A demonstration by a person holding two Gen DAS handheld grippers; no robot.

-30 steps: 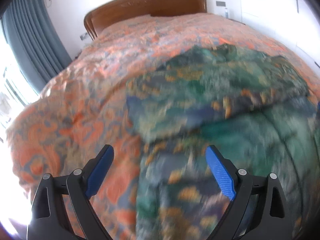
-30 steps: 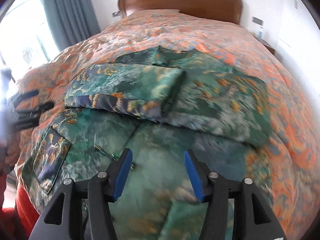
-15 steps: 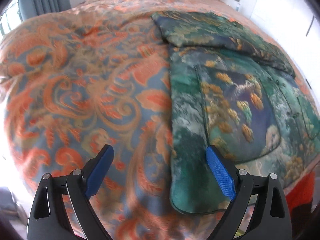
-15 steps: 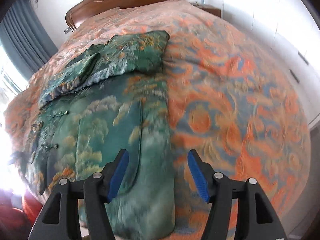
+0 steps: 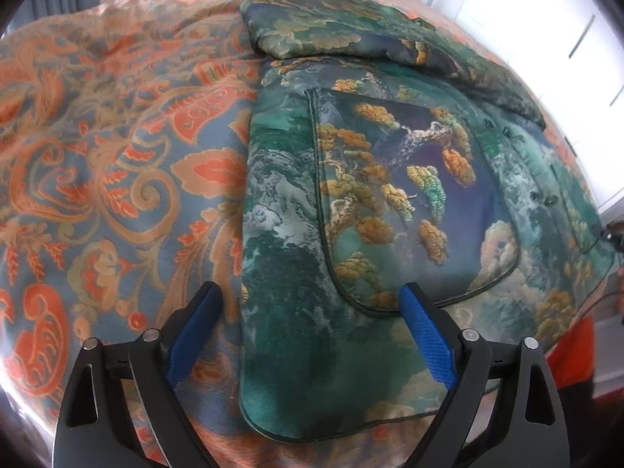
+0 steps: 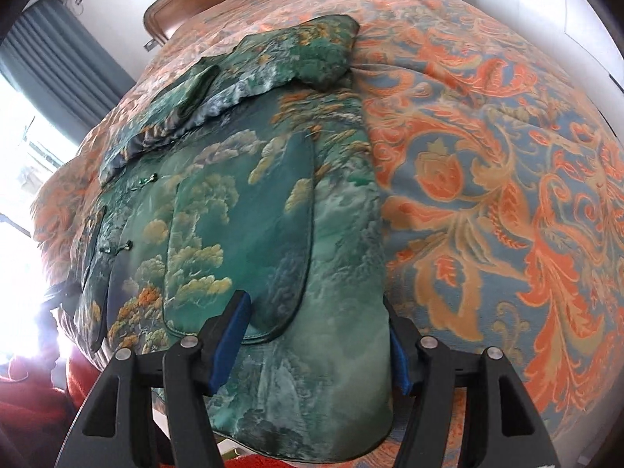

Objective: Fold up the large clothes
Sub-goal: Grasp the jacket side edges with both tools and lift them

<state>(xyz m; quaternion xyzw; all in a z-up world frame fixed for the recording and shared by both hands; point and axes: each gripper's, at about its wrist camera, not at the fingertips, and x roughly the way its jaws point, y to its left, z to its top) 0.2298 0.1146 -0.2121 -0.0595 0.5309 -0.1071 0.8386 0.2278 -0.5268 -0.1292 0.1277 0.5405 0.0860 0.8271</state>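
An orange-patterned bedspread [image 5: 117, 163] covers the bed, and on it lies the green printed jacket [image 5: 390, 195], spread flat with its sleeves folded across the upper part (patch pockets facing up). The jacket's near hem corners sit at the foot edge, one under each tool. The left gripper [image 5: 310, 327] stands wide open, straddling the jacket's left hem corner and holding nothing. The right gripper [image 6: 316, 335] is likewise spread wide, its blue pads [image 6: 230, 343] flanking the right hem corner, gripping nothing.
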